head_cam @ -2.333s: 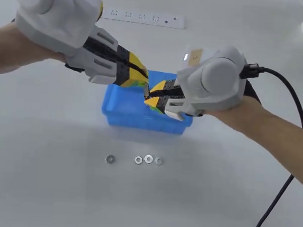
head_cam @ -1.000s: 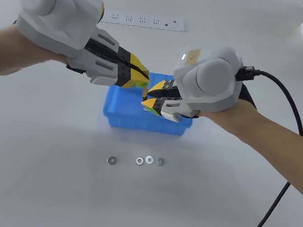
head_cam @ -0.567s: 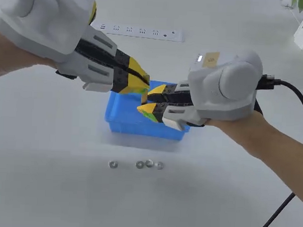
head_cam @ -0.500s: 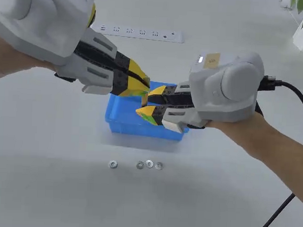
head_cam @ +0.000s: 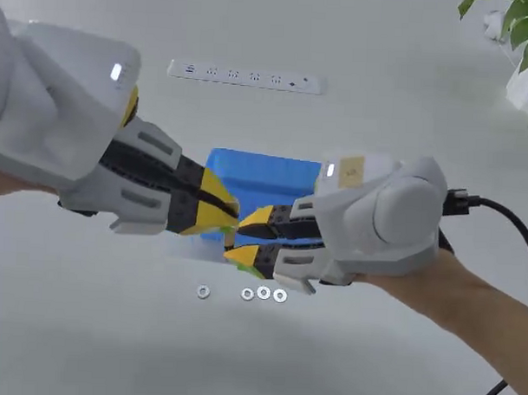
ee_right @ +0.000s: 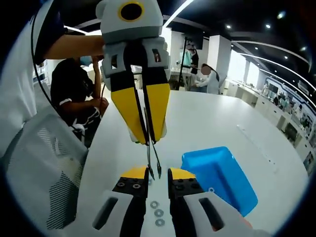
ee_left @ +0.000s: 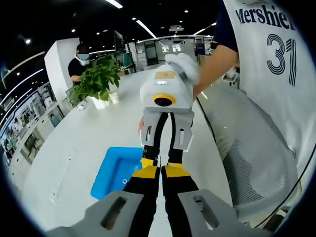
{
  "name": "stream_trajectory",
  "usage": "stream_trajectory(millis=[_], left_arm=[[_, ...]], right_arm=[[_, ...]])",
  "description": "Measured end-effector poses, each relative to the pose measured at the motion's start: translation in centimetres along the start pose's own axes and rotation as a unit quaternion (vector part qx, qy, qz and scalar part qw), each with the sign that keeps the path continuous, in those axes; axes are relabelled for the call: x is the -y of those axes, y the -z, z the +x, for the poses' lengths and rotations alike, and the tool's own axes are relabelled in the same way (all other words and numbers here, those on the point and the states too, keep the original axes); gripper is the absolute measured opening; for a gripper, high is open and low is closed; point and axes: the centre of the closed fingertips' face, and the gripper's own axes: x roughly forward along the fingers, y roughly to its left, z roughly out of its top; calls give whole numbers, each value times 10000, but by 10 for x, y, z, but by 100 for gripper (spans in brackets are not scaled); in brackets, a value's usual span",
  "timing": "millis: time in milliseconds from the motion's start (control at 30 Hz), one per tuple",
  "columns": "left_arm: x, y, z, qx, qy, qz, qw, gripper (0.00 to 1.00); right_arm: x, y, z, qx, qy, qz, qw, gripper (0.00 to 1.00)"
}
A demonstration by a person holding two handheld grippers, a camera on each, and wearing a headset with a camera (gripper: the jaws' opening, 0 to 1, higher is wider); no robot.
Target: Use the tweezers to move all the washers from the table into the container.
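Left gripper (ee_right: pixel 148 138): jaws pressed together on the tweezers (ee_right: pixel 152 159), whose shank runs up between the yellow pads. The tweezers' long axis is in line with those jaws. Their two tips are slightly splayed and point straight at the right gripper (ee_right: pixel 158 173). Right jaws are apart, with the tweezer tips just at the gap between them; contact can't be told. The grippers sit nose to nose above the table (head_cam: pixel 94 330), over the near edge of the container (head_cam: pixel 265 173).

Counts:
- Washers (head_cam: pixel 263 293): four on the table in a row just in front of the container, three bunched and one off to the left.
- Ring (ee_left: pixel 124 181): one, small, on the container floor, seemingly a fifth washer.
- Container: one, blue, open-topped.
- Power strip (head_cam: pixel 246 76): one, beyond the container.
- Plant (head_cam: pixel 513 33): one, at the far right corner.
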Motion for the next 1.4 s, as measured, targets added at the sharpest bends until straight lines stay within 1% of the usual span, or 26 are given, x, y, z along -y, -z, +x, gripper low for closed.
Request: stream_trajectory(millis=[67,167,267,333,433,567,733,933,1233,1400], left_arm=[[3,5,-2,3,-38,-70,10000,6],[8,9,-5,2,-116,-153,9998,6],[10,10,-8,71,-186,-238,9995,6],[12,15,-9,101,-232,-283,9993,6],[17,22,-9,120,-228,-393,9989,6],[20,31,-8,152,-255,-519,9982,6],[20,40,-7,173,-295,-643,9973,6],[18,51,-4,135,-286,-777,9965,6],[17,53,-1,105,-270,-777,9966,6],[18,54,-1,85,-237,-770,9967,6]], right_arm=[[-6,-2,6,0,-68,-18,10000,16],[-16,-3,16,-38,-205,-72,9998,16],[-21,-1,22,-130,-238,-160,9995,16],[-23,0,25,-127,-262,-120,9995,16],[-24,5,29,-206,-239,-116,9994,16],[-23,12,33,-251,-247,8,9994,16],[-23,18,40,-315,-234,57,9992,16],[-22,26,46,-427,-262,147,9986,16],[-19,30,50,-475,-279,217,9982,16],[-22,29,51,-477,-322,246,9980,16]])
